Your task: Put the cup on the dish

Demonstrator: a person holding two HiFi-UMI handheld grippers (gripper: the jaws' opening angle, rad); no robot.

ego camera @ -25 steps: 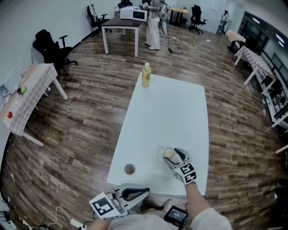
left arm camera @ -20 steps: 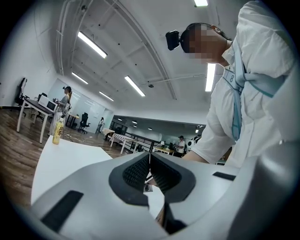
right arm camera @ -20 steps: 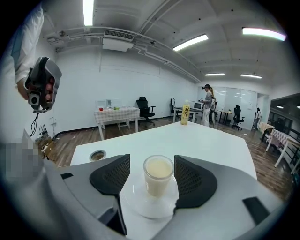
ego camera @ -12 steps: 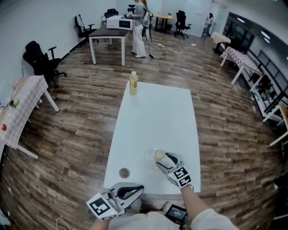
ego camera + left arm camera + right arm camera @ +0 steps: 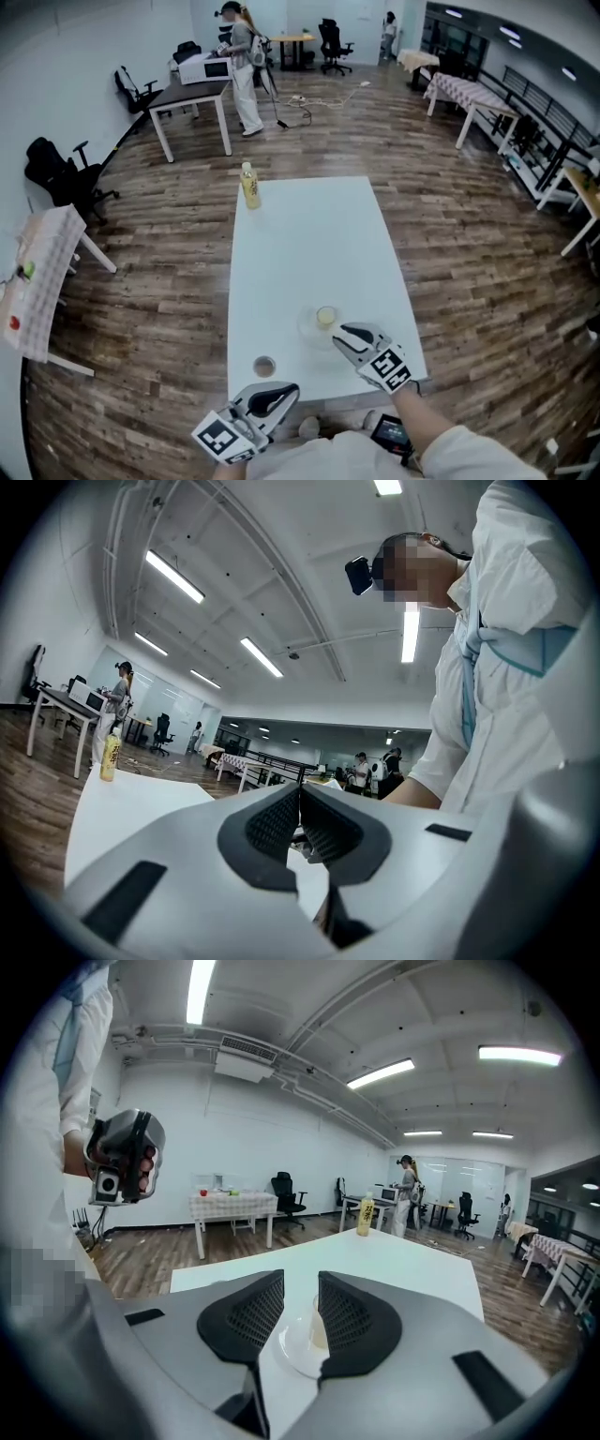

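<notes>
Closing with nothing between its jaws, the right gripper [image 5: 345, 334] hovers just behind the cup [image 5: 325, 317] on the dish [image 5: 305, 329]. The left gripper [image 5: 292, 389] is clamped together and empty.

The left claw [image 5: 281, 397] is held low and close against the body, aimed across toward the person's right, its jaws pressed together and empty. The right claw [image 5: 345, 335] is stretched forward on a bare forearm [image 5: 417, 417] coming out of a white sleeve [image 5: 464, 455], its jaws closing with nothing between them.
</notes>
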